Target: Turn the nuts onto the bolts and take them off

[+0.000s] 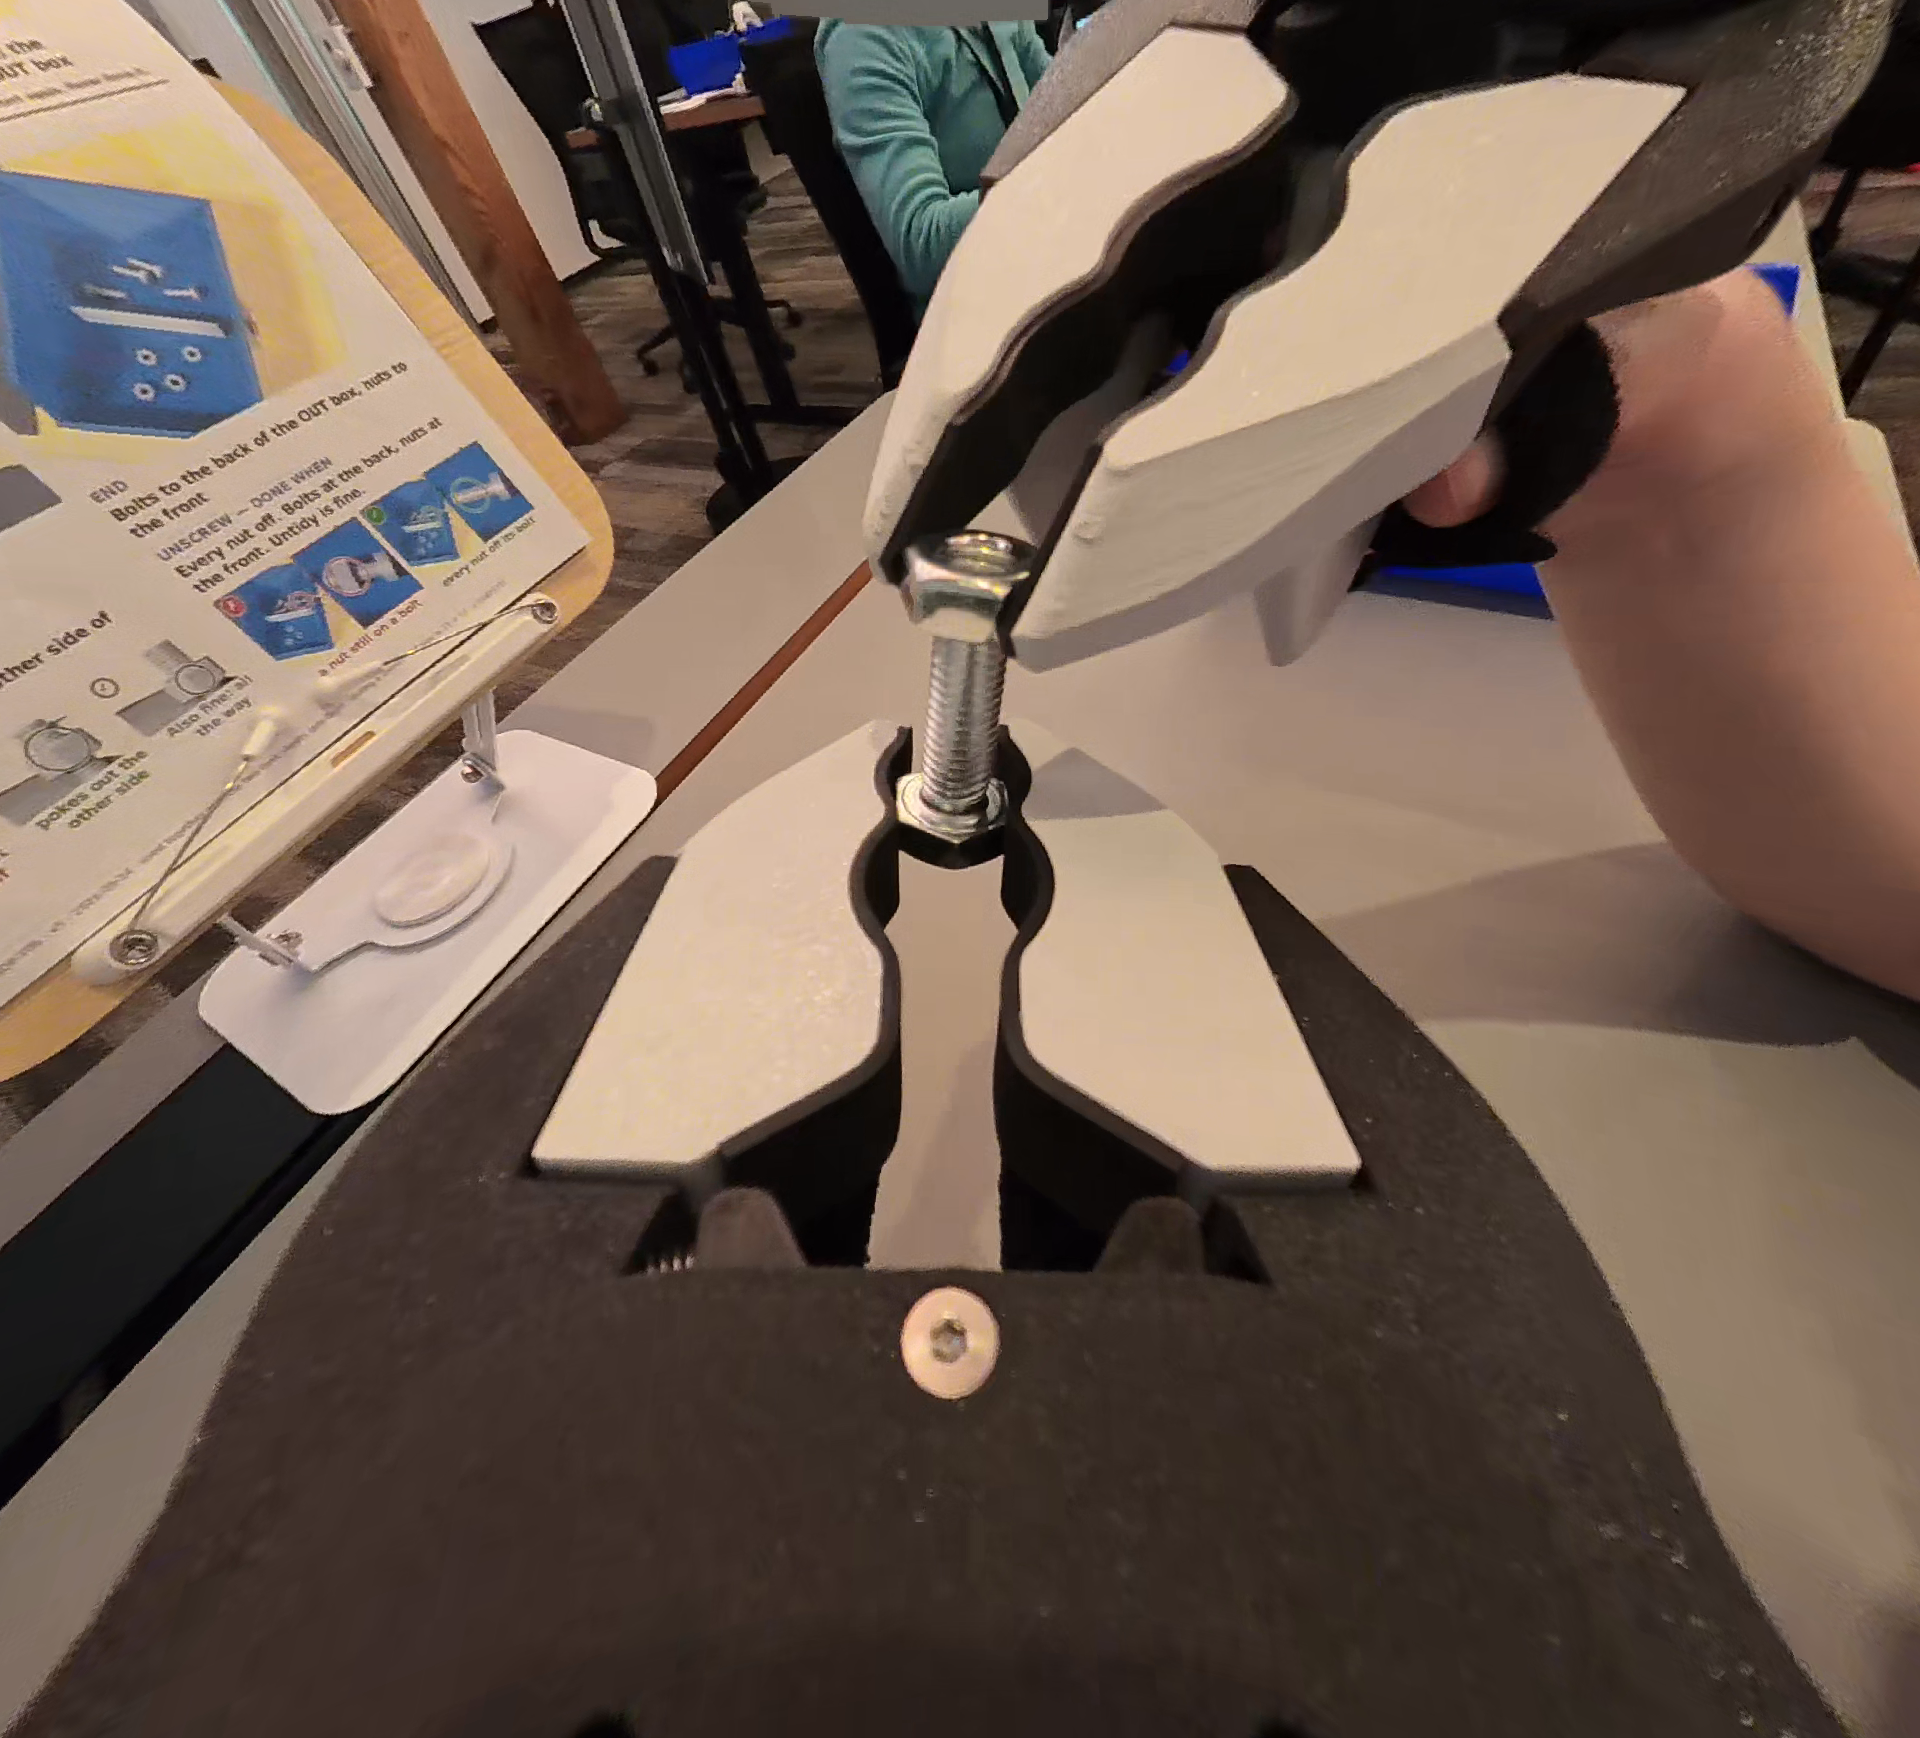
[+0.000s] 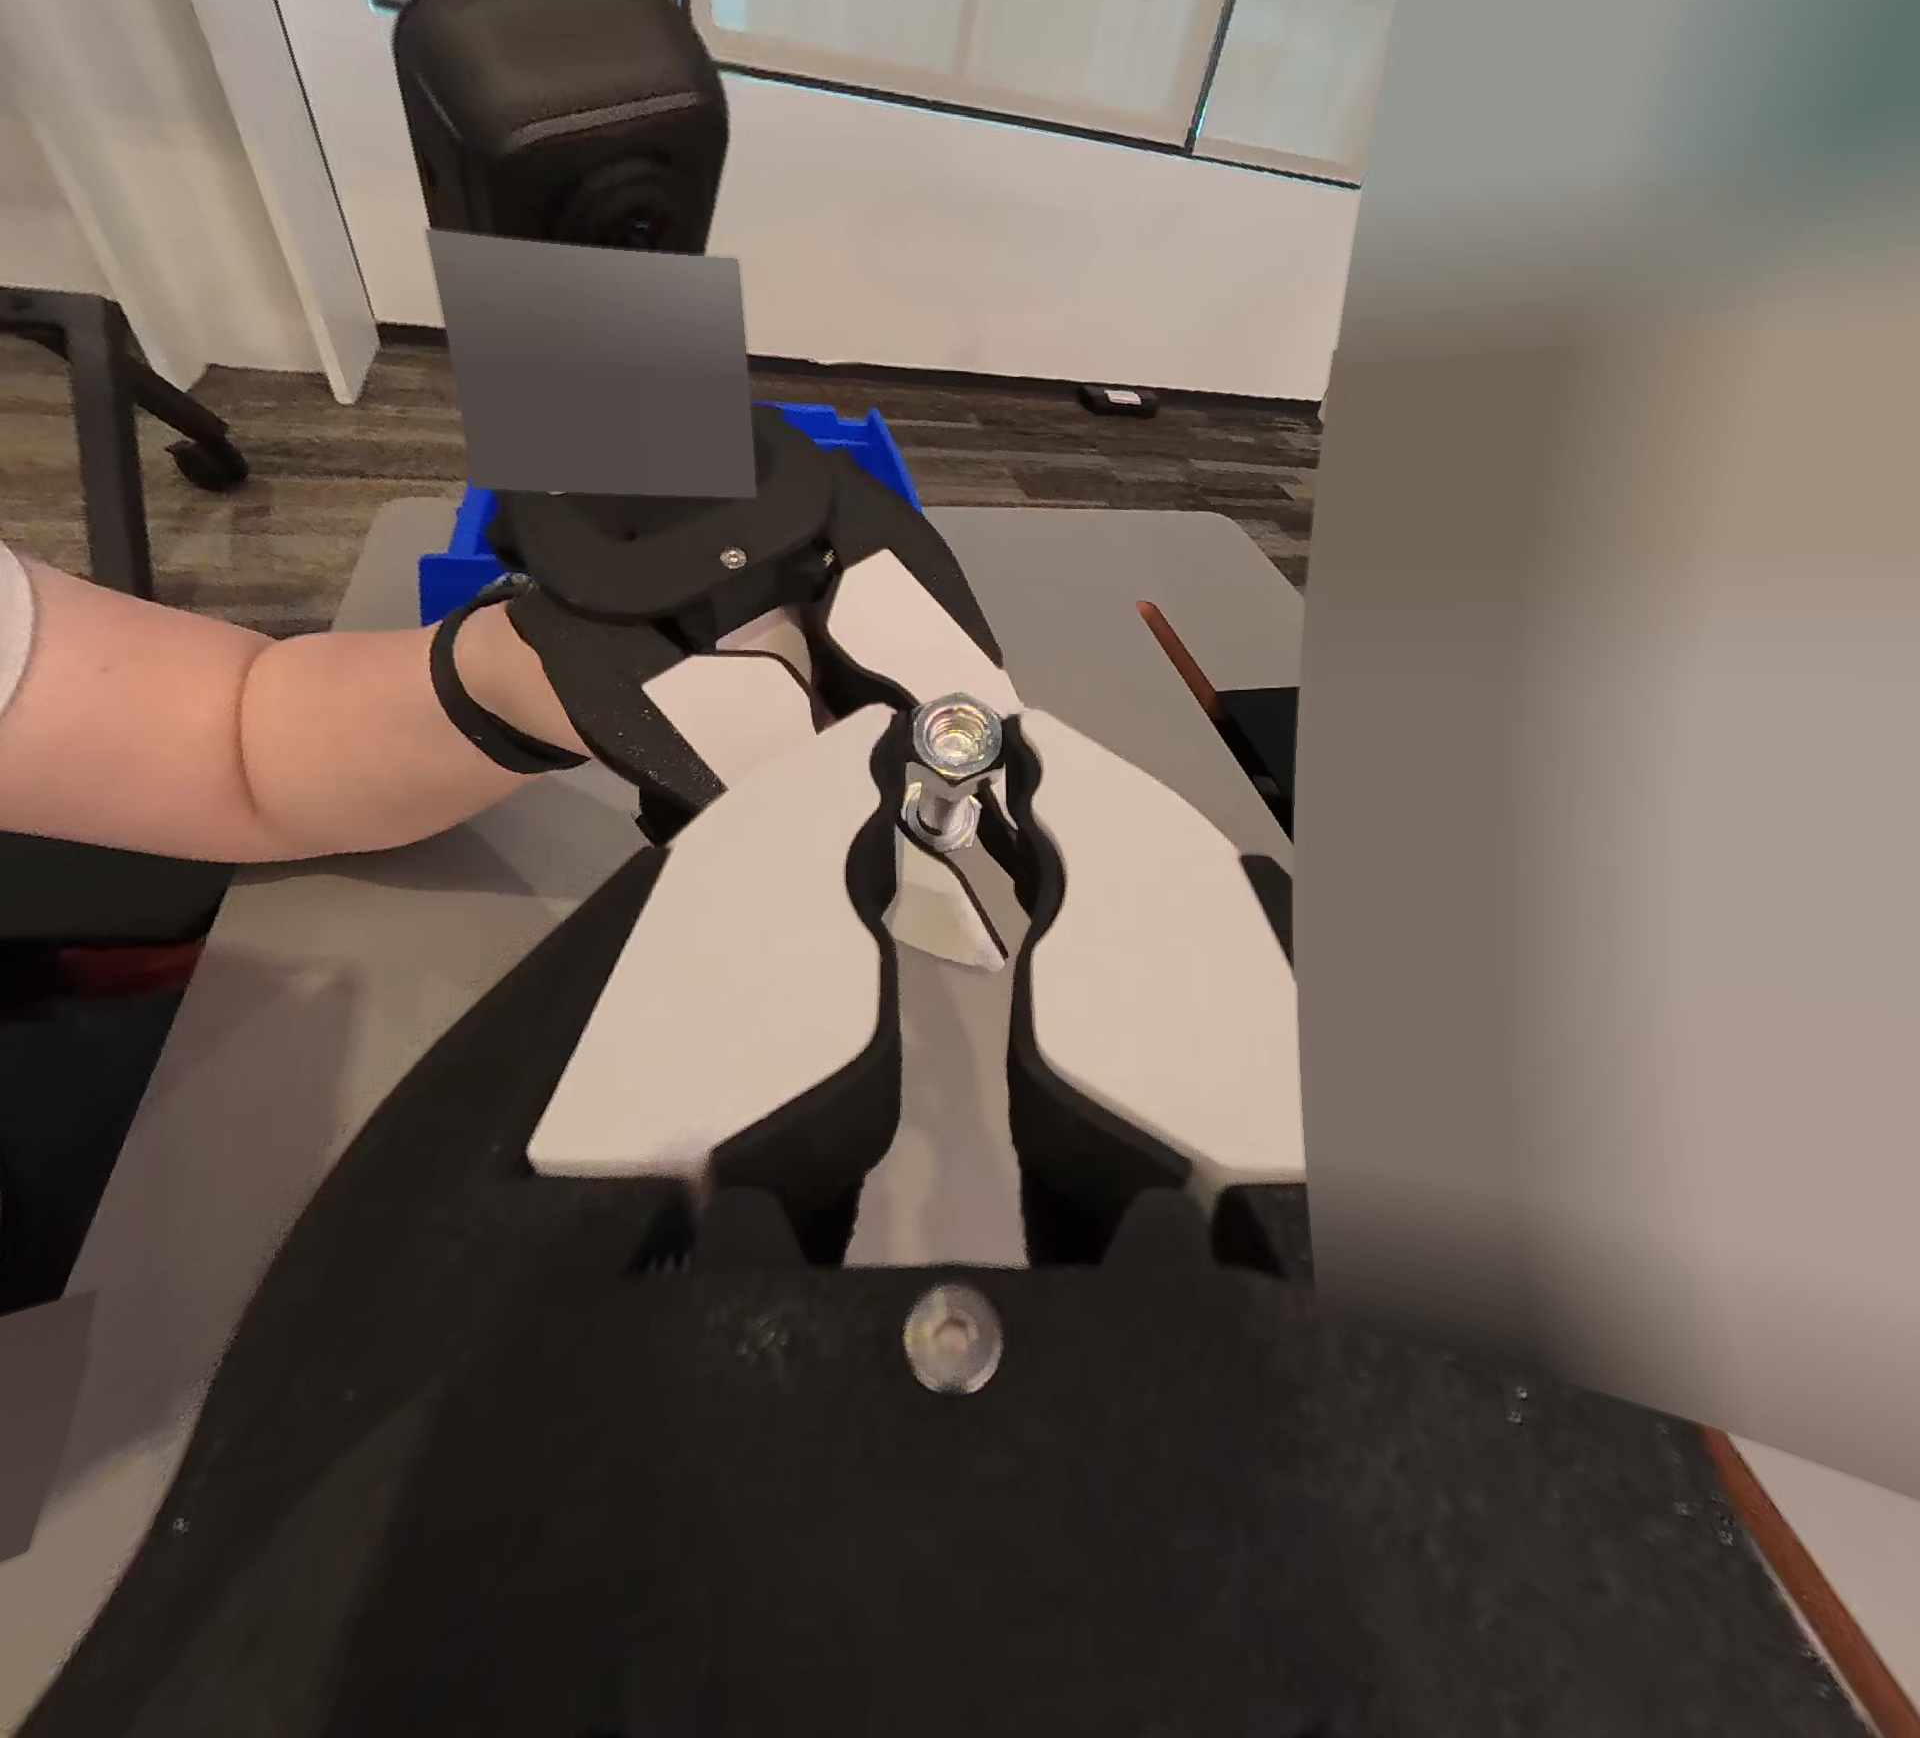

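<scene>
A silver bolt stands upright between the two grippers. My left gripper is shut on the bolt's hex head at the bottom. My right gripper comes in from the upper right and is shut on a silver hex nut at the bolt's threaded tip. In the right wrist view my right gripper holds the nut, with the bolt's end showing inside its hole. The bolt head sits just below, in the left gripper. Bare thread shows between nut and head.
A printed instruction board on a white stand sits at the table's left edge. A blue bin stands behind the left gripper on the grey table. A person in a teal top sits at a far desk. Tip to tip, the grippers are about 5 centimetres apart.
</scene>
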Demonstrator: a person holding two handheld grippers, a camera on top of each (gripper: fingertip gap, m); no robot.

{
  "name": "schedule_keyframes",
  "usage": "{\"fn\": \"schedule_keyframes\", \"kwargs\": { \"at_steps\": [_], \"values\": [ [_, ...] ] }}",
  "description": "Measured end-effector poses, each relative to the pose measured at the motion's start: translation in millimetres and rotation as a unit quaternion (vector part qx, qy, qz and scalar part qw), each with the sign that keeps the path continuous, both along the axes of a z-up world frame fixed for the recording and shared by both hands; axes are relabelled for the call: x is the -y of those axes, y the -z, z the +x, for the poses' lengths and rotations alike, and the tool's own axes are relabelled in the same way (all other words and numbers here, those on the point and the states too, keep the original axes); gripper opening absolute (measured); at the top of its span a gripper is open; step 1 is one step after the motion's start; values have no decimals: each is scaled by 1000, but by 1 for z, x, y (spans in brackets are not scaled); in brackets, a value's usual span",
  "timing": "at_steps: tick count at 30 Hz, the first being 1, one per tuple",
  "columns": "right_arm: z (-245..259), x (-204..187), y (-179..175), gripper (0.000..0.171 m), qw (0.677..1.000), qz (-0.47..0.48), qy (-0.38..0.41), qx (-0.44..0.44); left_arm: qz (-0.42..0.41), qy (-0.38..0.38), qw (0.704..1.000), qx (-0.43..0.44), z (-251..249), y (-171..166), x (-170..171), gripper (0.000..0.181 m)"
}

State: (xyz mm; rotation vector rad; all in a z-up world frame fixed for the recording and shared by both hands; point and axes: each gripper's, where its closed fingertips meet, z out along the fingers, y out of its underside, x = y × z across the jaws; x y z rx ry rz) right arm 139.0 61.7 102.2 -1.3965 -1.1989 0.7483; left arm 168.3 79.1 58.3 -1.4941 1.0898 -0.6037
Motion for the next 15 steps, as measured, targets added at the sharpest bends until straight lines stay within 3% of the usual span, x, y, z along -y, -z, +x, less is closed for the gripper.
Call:
{"fn": "schedule_keyframes", "kwargs": {
  "at_steps": [6,15],
  "values": [
    [6,15,-1,33,998,22,-52,16,-53,90,994,17,11,3,21,14],
    [23,49,0,33,982,80,-169,22,-92,254,963,12,21,10,67,14]
  ]
}}
